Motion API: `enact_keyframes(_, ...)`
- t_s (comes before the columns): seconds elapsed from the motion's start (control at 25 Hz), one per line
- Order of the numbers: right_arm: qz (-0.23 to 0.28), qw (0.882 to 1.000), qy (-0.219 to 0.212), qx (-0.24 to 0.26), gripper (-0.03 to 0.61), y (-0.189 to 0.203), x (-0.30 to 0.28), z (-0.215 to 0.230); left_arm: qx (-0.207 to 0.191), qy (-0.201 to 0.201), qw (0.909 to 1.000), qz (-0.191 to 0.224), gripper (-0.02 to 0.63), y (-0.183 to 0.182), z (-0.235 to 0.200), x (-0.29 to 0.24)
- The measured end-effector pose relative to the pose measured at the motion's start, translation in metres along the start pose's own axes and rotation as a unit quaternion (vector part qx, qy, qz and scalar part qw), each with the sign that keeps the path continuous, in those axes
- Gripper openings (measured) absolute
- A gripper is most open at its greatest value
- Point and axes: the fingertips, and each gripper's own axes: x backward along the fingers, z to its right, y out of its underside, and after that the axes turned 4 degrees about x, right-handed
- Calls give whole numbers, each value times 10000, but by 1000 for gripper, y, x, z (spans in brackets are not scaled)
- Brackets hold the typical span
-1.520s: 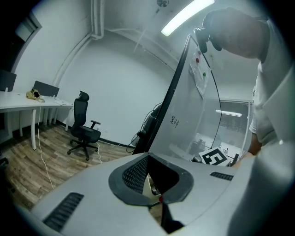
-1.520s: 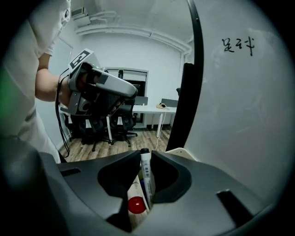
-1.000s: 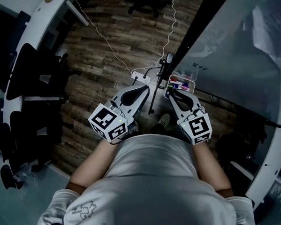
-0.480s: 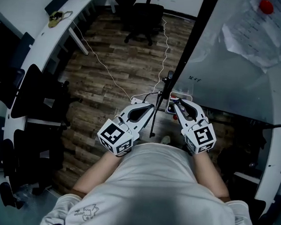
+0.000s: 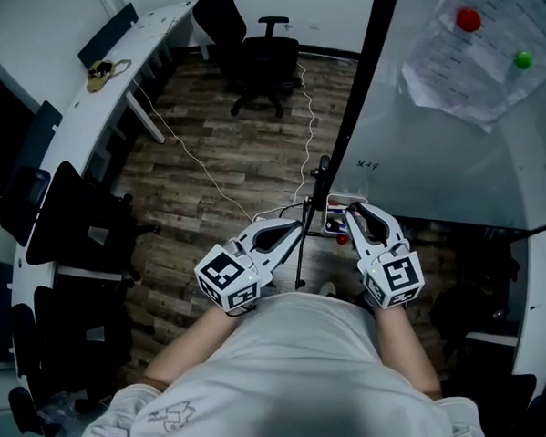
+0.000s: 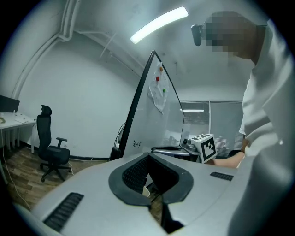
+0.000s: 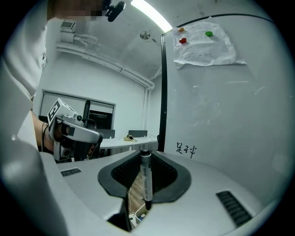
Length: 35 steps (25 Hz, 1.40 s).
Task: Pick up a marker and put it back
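Two grippers: both are held in front of the person's body, near the foot of a whiteboard.
Right gripper: pinching a marker; the jaws stand partly apart with the barrel clamped between the dark pads.
Marker: it is in the right gripper, lifted clear of the tray, and nothing else touches it.
Long axis: upright, running from the jaw tips down through the gap between the jaws, dark end lowest.
Left gripper: jaws pressed together at the tips, with nothing between them.
Tray: a small holder at the bottom of the whiteboard, just beyond and below the right gripper's tips in the head view. The bits of colour in it are too small to name.
Whiteboard: close on the right gripper's right side.
Nearer hand: the right. The left gripper is on the far side of the board's dark edge post from the tray.
Step, as I judge it: the pick-up is done and the put-back is not.
Coming move: the tray lies downward and slightly ahead of the jaws, so the marker probably has to be lowered and tipped from upright toward flat before release.
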Motion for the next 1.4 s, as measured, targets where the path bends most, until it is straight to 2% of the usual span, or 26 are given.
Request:
enact_keyframes(0.2,79,9998,138,-140,77,3,5,20,78,134,9998,-90,5,9,4,-12)
enact_keyframes(0.36,95,9999,29,-126,77,12,3,38,71,114,9998,-163,5,11,3,-31)
enact_keyframes(0.56,94,9994,-256,-190,77,25,-3,59,115,-6,9998,-166,5,15,2,-59)
enact_keyframes(0.76,203,9960,-867,-80,77,45,-9,67,242,-263,9992,-178,5,24,-2,-85)
enact_keyframes(1.04,131,9913,-1244,-409,77,74,-17,82,393,-685,9966,-218,5,42,-6,-104)
enact_keyframes(1.24,43,9884,-1283,-816,77,98,-21,93,559,-850,9944,-301,5,53,-13,-107)
enact_keyframes(1.4,-72,9874,-1228,-997,77,112,-22,101,624,-791,9944,-330,5,56,-17,-116)
